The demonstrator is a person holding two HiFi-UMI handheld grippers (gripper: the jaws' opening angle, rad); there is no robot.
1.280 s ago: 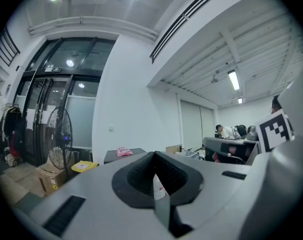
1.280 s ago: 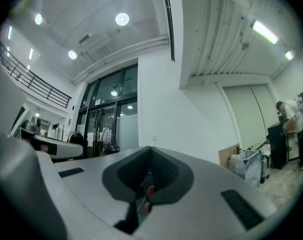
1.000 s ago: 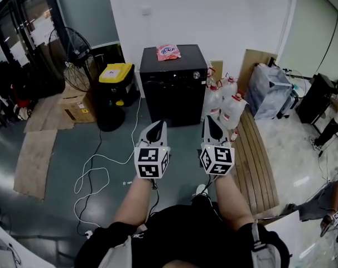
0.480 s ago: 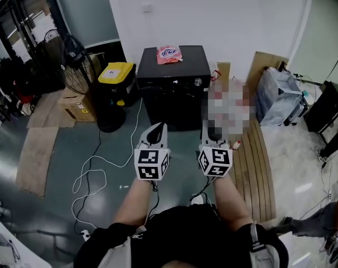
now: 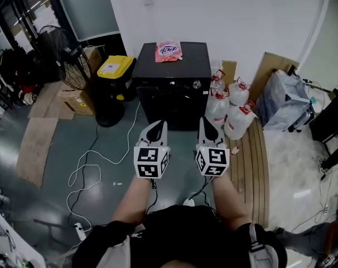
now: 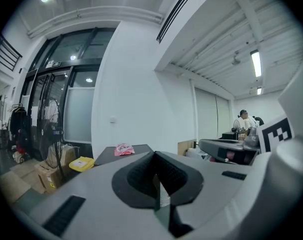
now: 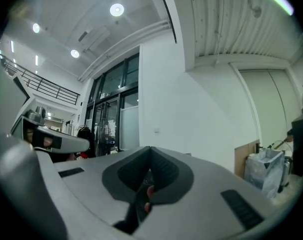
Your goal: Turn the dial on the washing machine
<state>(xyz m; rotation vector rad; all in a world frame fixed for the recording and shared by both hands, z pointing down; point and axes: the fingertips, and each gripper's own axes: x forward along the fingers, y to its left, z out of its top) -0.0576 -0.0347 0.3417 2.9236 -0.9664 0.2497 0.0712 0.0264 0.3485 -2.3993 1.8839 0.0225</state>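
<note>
Both sets of fingers are clenched on nothing, left gripper (image 5: 156,126) and right gripper (image 5: 208,121) side by side, with the washing machine (image 5: 172,96) well ahead of the tips and its dial (image 5: 197,84) straight beyond the right fingers, its markings too small to read. Ahead and right of the right fingers, pale red-capped jugs (image 5: 231,113) huddle beside the machine, their contents hard to tell. Ahead and left of the left fingers, a yellow-lidded bin (image 5: 114,71) stands closed with its inside hidden, and a pink packet (image 5: 168,51) lies on the machine's top.
</note>
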